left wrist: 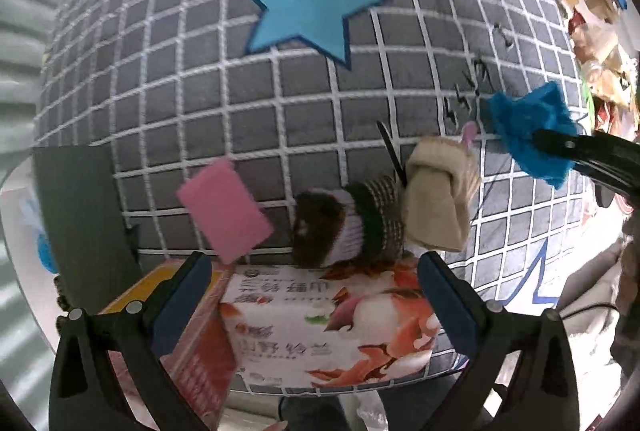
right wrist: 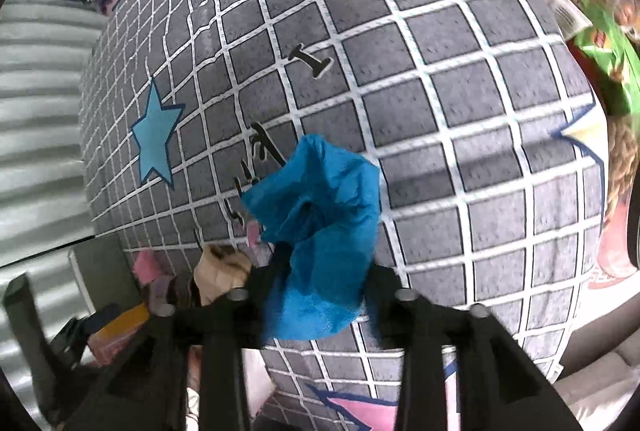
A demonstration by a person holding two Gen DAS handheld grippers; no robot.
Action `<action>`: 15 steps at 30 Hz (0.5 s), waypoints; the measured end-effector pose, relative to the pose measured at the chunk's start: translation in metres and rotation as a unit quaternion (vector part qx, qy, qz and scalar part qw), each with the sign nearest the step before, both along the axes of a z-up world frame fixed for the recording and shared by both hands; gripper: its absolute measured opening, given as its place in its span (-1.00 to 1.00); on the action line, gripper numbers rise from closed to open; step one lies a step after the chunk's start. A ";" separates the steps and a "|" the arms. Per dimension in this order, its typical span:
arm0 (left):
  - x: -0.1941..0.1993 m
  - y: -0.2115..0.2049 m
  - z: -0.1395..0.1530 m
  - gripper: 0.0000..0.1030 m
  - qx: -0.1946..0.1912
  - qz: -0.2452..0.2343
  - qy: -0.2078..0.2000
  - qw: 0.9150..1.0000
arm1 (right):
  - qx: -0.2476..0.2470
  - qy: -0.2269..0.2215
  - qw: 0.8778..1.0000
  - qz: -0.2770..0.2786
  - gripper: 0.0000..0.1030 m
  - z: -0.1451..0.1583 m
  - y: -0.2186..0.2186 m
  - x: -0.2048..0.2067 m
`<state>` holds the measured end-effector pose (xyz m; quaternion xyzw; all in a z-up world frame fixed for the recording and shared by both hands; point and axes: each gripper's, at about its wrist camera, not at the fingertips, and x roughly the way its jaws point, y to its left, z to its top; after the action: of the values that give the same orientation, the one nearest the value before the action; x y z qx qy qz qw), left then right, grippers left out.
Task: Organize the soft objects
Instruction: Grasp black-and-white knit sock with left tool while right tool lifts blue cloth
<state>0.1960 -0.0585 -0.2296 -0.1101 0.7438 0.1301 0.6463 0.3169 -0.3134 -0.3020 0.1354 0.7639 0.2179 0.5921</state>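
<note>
My left gripper (left wrist: 312,271) points down, open, its blue-padded fingers either side of a floral tissue pack (left wrist: 332,327) and clear of it. Beyond the pack, on the grey checked quilt (left wrist: 200,71), lie a pink sponge (left wrist: 226,209), a rolled brown and white sock (left wrist: 332,227) and a rolled beige sock (left wrist: 438,197). My right gripper (right wrist: 326,271) comes in from the right with its jaws apart. A crumpled blue cloth (right wrist: 320,239) sits loosely between its fingers, above the quilt, beside the beige sock (right wrist: 220,267). The left wrist view shows that cloth (left wrist: 524,135) at the black fingertips (left wrist: 560,145).
A red and yellow box (left wrist: 196,351) lies against the tissue pack's left side. A grey bin (left wrist: 80,223) stands at the quilt's left edge. Cluttered packets (left wrist: 592,31) line the far right. The quilt carries blue star (left wrist: 304,11) patches.
</note>
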 end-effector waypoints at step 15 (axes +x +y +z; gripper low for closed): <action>0.016 -0.008 -0.058 0.49 -0.036 -0.008 0.048 0.998 | -0.025 -0.021 0.999 0.026 0.21 -0.013 0.015 0.005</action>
<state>0.2120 -0.0663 -0.2878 -0.1208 0.7791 0.1033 0.6064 0.3221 -0.2981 -0.3147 0.0965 0.7600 0.2171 0.6049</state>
